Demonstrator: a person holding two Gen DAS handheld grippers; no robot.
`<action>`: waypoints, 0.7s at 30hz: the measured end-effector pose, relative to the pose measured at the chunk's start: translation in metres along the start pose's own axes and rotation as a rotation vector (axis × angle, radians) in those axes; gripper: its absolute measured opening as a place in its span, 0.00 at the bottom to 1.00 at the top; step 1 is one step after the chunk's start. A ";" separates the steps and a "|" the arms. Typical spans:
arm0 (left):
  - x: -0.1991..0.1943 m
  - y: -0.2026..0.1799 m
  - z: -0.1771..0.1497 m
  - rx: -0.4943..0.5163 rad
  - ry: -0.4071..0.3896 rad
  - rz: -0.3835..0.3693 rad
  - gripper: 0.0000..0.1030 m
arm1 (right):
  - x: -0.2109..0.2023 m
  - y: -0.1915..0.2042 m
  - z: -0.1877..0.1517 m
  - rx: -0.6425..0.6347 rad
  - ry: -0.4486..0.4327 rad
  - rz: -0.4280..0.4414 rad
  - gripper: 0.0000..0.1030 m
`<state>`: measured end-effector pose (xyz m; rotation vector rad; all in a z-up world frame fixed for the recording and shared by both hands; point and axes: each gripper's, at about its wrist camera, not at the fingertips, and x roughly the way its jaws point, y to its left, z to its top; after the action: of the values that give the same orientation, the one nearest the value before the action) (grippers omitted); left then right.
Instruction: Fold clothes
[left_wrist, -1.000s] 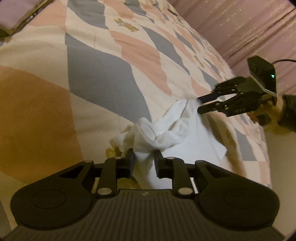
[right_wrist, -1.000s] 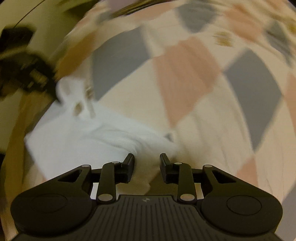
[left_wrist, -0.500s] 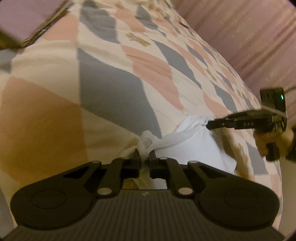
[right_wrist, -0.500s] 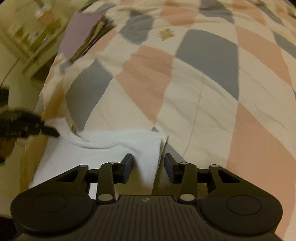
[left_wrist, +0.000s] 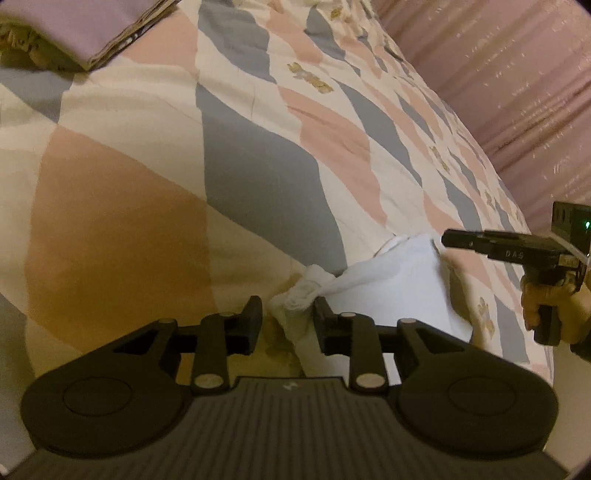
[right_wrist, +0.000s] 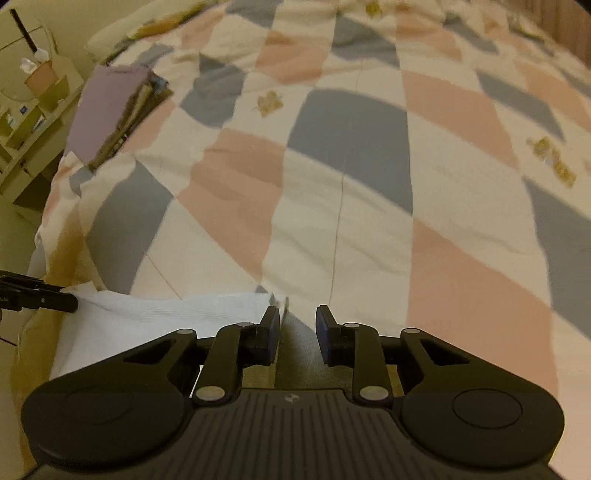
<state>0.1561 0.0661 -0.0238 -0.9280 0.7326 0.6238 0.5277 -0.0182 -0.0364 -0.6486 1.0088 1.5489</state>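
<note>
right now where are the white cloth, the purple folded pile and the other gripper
white cloth (left_wrist: 399, 284), left wrist view, on its flat middle
purple folded pile (right_wrist: 107, 107), right wrist view, on its top layer
right gripper (left_wrist: 448, 239), left wrist view, at its fingertips beside the cloth's far corner

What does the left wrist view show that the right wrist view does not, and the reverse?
Only the left wrist view shows the pink curtain, the hand that holds the right gripper, and the bunched end of the white garment lying between the open fingers of the left gripper.

Only the right wrist view shows the shelf unit beside the bed and the right gripper's own fingers standing open, with the garment's corner beside the left one.

Both show the white garment, the checked quilt and the folded purple cloth.
</note>
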 end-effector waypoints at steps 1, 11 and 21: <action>-0.002 -0.002 0.000 0.023 -0.001 -0.002 0.23 | -0.003 0.004 0.000 -0.008 -0.015 0.007 0.27; 0.007 0.004 0.000 0.063 -0.006 0.047 0.25 | 0.023 0.038 -0.004 -0.124 -0.012 0.014 0.21; -0.041 -0.017 -0.024 0.232 -0.075 0.156 0.22 | -0.018 0.056 -0.019 -0.212 -0.053 -0.049 0.26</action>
<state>0.1378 0.0309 0.0071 -0.6348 0.7965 0.6911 0.4758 -0.0441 -0.0165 -0.7690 0.7902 1.6342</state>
